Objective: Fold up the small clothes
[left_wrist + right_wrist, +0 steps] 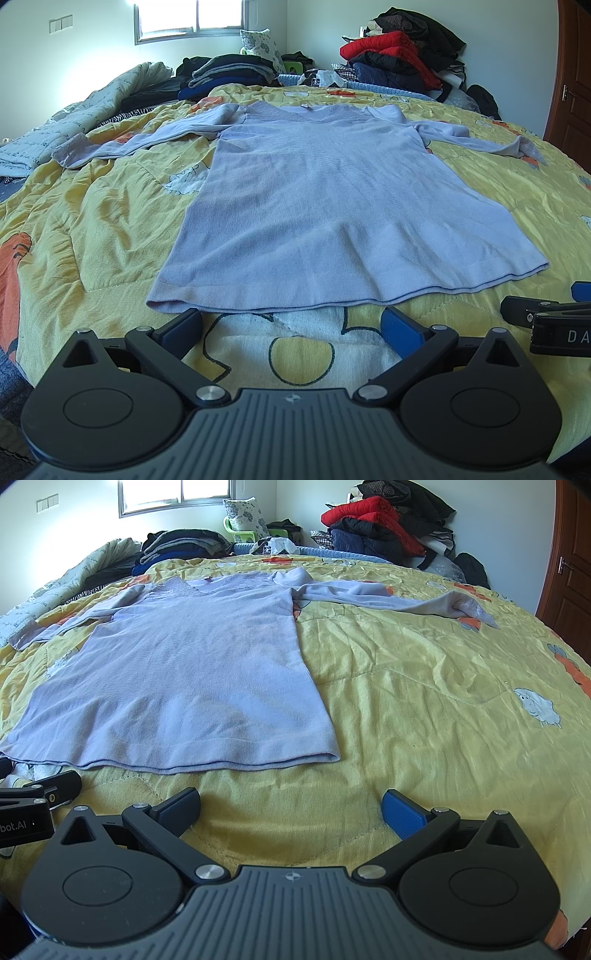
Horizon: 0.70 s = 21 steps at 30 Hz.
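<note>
We see the lilac sweater (pixel 177 672) spread flat on the yellow quilt (pixel 424 701), our right gripper (pixel 291 808) just below its hem, jaws wide apart.

From the left view, the right claw (pixel 576 295) is cut by the frame edge, its lettering reading only "DA". From the right view, the left claw (pixel 22 775) runs off the side too, and so does the top's (pixel 177 672) hem corner. The far clothes piles (pixel 384 520) blur together. The door (pixel 572 554) shows only partly.
</note>
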{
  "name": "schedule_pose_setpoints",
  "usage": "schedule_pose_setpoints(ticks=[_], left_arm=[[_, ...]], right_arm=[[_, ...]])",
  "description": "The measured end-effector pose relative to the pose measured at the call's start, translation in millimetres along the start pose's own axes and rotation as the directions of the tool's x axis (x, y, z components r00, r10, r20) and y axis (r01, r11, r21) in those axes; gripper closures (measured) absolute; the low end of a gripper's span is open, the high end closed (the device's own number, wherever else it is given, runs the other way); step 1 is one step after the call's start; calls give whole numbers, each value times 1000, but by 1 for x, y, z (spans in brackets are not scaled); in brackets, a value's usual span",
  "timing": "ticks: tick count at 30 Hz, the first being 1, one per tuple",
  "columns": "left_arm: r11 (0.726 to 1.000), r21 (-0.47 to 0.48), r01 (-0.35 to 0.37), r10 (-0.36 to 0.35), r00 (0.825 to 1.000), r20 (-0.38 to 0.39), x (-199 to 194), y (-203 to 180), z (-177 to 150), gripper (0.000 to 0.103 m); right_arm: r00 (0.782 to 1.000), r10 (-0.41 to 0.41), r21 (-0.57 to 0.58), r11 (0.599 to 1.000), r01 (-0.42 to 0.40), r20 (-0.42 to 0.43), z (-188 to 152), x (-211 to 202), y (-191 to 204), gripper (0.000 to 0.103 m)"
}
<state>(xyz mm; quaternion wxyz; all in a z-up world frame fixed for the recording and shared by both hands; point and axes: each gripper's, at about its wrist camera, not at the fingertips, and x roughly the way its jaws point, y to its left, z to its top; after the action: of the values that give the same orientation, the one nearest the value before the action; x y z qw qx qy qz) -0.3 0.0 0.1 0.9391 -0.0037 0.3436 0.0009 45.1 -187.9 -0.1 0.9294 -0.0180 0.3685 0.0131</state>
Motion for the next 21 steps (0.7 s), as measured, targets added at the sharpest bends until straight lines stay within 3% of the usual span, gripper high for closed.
schedule_pose_setpoints(ticks=[16, 21], left_arm=[[1000, 4, -1, 1, 1000, 3, 0, -1, -1, 0], [1000, 18, 13, -13, 1000, 0, -8, 7, 5, 0]], right_arm=[[1000, 3, -2, 1000, -3, -1, 2, 1, -1, 0], [996, 79, 4, 997, -79, 33, 22, -5, -21, 5]])
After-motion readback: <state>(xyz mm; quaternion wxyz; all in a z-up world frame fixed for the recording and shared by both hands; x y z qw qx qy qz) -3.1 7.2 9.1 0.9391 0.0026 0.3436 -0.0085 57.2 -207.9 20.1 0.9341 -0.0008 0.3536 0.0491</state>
